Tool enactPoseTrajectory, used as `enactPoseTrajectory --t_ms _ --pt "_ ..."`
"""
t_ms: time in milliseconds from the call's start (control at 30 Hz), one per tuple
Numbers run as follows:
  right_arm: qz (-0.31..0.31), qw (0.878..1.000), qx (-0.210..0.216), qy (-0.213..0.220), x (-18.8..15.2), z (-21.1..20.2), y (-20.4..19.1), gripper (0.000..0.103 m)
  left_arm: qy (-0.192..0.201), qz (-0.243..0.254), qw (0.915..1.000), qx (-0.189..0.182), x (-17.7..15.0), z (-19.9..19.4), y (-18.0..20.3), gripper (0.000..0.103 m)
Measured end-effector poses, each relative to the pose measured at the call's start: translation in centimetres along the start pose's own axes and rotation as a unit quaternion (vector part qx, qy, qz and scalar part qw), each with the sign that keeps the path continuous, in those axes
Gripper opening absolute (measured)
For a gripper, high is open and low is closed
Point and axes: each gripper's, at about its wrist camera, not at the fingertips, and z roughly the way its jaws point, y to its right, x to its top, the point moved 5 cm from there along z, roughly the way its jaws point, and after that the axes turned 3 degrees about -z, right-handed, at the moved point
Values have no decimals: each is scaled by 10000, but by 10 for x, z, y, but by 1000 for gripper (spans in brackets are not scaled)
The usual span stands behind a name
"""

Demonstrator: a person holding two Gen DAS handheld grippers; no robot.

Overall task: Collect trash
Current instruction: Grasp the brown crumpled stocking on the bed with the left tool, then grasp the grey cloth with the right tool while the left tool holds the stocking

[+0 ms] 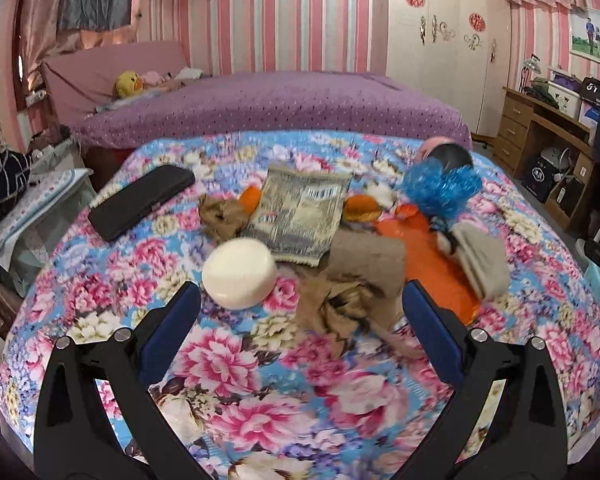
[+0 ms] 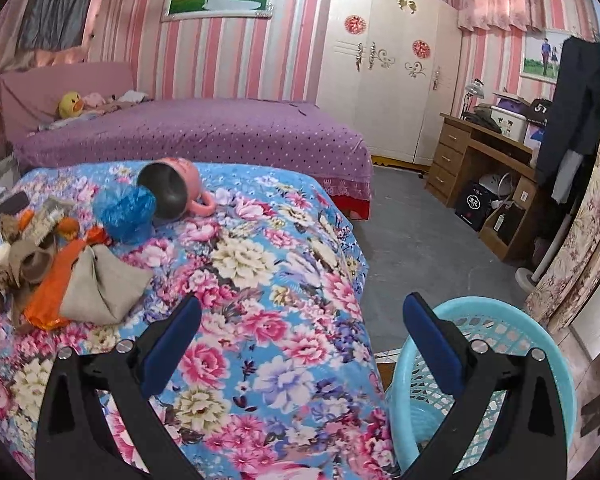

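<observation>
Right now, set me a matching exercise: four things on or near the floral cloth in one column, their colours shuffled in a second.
Things:
1. phone
2. crumpled plastic bag
3. round soap bar
4. mesh basket

Colours:
A. white
B. turquoise
C. black
D. bright blue

Pairs: 1-C, 2-D, 3-A, 4-B
</observation>
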Motion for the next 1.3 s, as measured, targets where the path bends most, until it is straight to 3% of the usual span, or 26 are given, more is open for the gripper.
enactPoseTrajectory --t_ms 167,333,433,467,567,733,933,1133,1233,1300 --pt "162 9998 17 -63 -1 4 1 98 -409 -377 9979 -332 -6 19 -2 97" --pt "152 9998 15 -116 -3 7 0 99 -430 -149 9984 -337 -8 28 8 95" --pt "147 9999 23 -81 -2 7 -2 99 -613 12 9968 -523 -13 35 15 74" --pt "183 9998 58 -82 -2 7 -2 99 -673 44 9957 -639 -14 36 17 60" --pt "262 9994 181 -119 -1 9 -6 99 -591 119 9960 -657 -14 31 17 45" --pt "190 9990 283 -283 -2 12 -25 99 -459 61 9959 -776 -8 8 4 41" --pt "62 9943 1002 -368 2 14 -71 99 -45 -58 9986 -520 8 -11 -20 41" --pt "-421 9902 1258 -434 7 21 -119 98 95 -101 9997 -186 19 -12 -38 41" --pt "-576 9867 1383 -626 7 29 -135 84 221 -192 9996 -27 24 -15 -50 41" --pt "-589 9842 1482 -771 6 37 -141 75 153 -445 9988 -148 25 -13 -57 41"
